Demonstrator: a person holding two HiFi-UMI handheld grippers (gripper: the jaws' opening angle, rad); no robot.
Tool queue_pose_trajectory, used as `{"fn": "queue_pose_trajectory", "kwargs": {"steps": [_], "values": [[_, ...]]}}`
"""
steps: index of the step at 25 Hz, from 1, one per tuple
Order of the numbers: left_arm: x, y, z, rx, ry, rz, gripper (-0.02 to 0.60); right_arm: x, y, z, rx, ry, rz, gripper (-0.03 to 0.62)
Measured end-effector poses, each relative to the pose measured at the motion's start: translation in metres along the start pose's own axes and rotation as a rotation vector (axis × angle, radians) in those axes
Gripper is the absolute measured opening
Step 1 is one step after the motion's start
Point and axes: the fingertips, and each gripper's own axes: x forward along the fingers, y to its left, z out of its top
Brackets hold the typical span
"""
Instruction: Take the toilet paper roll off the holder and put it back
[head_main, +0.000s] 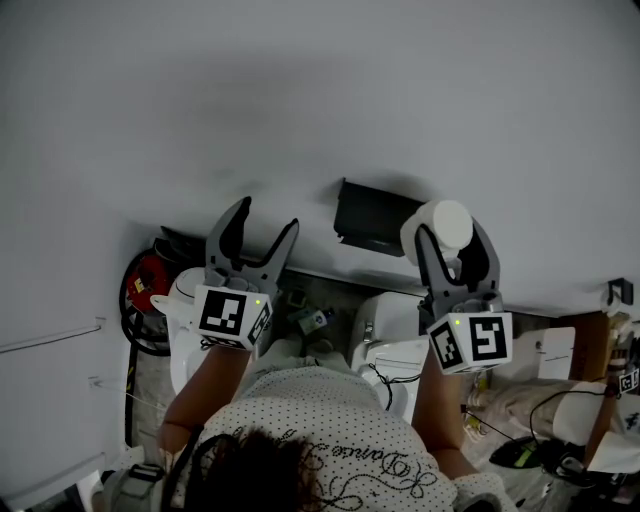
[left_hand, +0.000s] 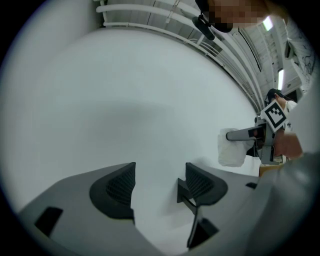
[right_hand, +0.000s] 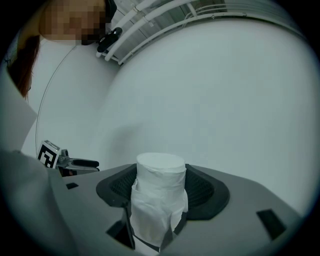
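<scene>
A white toilet paper roll (head_main: 443, 226) stands between the jaws of my right gripper (head_main: 450, 234), which is shut on it just to the right of the black holder (head_main: 372, 217) on the white wall. In the right gripper view the roll (right_hand: 159, 197) fills the gap of the right gripper (right_hand: 160, 189), with a loose sheet hanging down its front. My left gripper (head_main: 268, 216) is open and empty to the left of the holder. Only bare wall shows between the pads of the left gripper (left_hand: 160, 183), and the roll (left_hand: 231, 148) sits at the right.
Below the grippers are a white toilet tank (head_main: 392, 338), a red item (head_main: 148, 280) with black hoses at the left, and cables and a table (head_main: 560, 400) at the right. The white wall (head_main: 300, 100) fills the top.
</scene>
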Motion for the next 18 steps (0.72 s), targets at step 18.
{"fn": "queue_pose_trajectory", "kwargs": {"steps": [18], "values": [[-0.008, -0.008, -0.007, -0.003, 0.008, -0.029, 0.299, -0.024, 0.015, -0.030, 0.026, 0.044, -0.019, 0.291]]}}
